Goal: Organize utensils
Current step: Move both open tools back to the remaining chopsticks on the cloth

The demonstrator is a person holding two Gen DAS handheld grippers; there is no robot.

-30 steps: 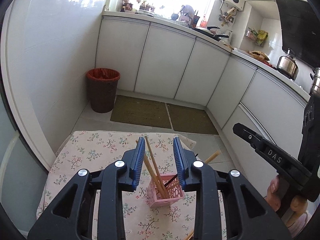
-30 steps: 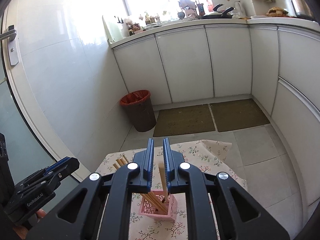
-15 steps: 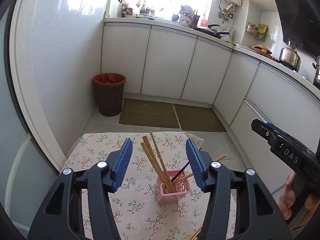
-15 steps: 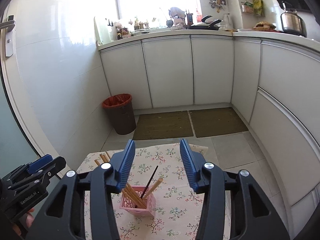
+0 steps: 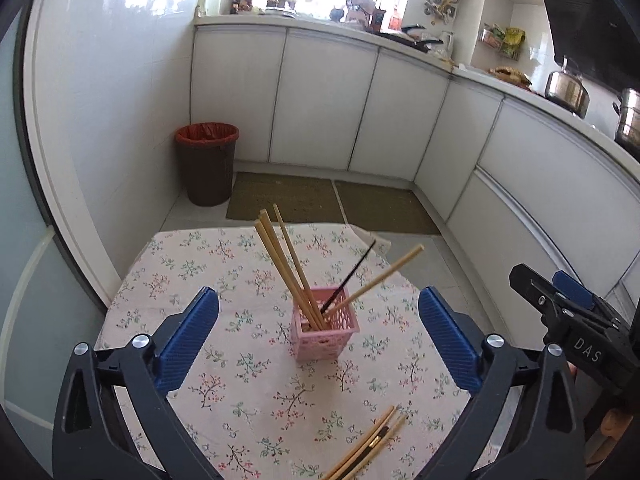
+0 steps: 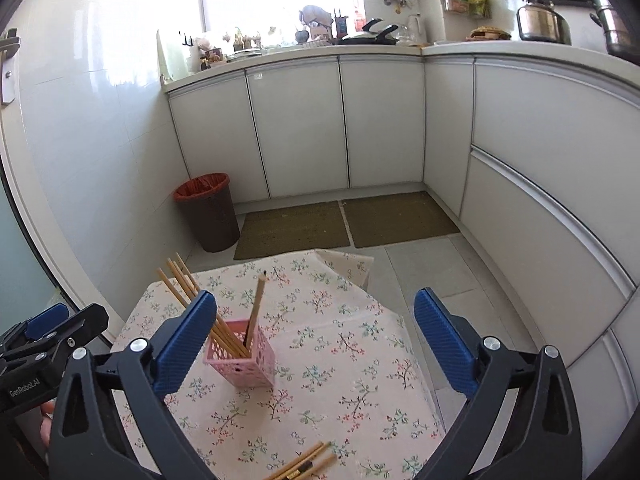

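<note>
Pink basket [image 5: 325, 329] now holds my dropped chopsticks [image 5: 286, 266], both tongs [image 5: 318, 336] [image 6: 316, 340] opening empty, more sticks [image 5: 366, 450] wait.

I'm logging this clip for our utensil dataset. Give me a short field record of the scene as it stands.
surface: table with floral cloth
holder: pink basket, upright, mid-table
in holder: wooden chopsticks and one black chopstick, leaning
loose: chopstick pile lying at the near edge
left tongs: jaws opening, nothing gripped
right tongs: jaws opening, nothing gripped
</note>
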